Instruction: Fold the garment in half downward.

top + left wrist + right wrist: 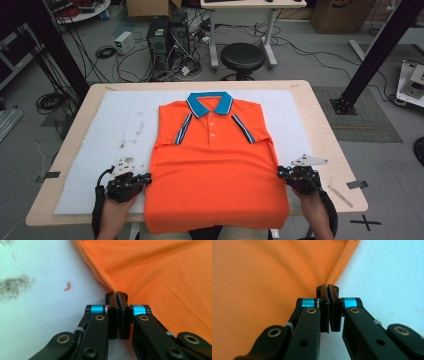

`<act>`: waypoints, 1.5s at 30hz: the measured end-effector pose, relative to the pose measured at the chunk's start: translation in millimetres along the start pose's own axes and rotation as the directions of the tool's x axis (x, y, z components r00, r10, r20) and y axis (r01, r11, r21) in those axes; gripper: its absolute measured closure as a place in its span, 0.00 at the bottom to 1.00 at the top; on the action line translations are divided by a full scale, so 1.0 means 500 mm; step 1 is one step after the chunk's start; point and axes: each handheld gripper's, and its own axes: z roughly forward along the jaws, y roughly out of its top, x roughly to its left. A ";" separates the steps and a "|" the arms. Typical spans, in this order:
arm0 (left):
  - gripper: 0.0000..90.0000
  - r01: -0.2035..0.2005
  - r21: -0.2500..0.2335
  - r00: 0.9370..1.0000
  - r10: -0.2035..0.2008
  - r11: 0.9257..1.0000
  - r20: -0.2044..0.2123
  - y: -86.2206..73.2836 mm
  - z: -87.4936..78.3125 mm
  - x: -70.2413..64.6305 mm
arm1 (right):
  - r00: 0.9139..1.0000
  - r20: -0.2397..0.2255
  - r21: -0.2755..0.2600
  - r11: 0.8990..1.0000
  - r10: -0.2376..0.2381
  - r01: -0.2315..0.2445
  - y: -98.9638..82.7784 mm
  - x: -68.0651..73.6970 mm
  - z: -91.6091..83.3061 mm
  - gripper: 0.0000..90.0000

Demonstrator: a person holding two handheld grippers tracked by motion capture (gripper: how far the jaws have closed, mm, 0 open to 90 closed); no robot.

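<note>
White mat (100, 150) | both tongs (145, 178) (283, 172) level, clamping shirt (215, 170) edges

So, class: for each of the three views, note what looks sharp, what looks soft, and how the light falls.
High view: even, soft light, orange shirt sharp, faint shadows. Left gripper view: left gripper crisp, far cloth blurred. Right gripper view: right gripper sharp, white mat pale and featureless, fabric folds softly shaded.

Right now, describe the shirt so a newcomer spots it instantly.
On the wooden table lies a white mat; the orange polo shirt is spread flat on it, hem hanging over the near edge. Its blue collar sets it apart.
</note>
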 end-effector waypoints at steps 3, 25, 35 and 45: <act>0.98 0.027 -0.002 0.999 -0.027 1.000 0.022 -0.010 -0.017 0.016 | 1.000 0.004 -0.017 1.000 -0.007 0.007 -0.003 0.002 -0.017 0.99; 0.66 0.073 -0.053 0.990 -0.066 0.996 0.127 -0.011 -0.078 0.031 | 1.000 -0.008 -0.069 0.997 -0.028 0.027 -0.016 0.040 -0.108 0.87; 0.49 0.044 -0.038 0.997 -0.041 0.998 0.069 0.021 -0.011 0.034 | 1.000 0.022 -0.025 1.000 0.013 -0.012 0.001 0.030 -0.043 0.66; 0.77 0.002 0.012 1.000 -0.002 1.000 -0.021 0.026 0.021 0.026 | 0.999 0.009 0.042 0.999 0.032 -0.032 -0.007 0.018 0.003 0.78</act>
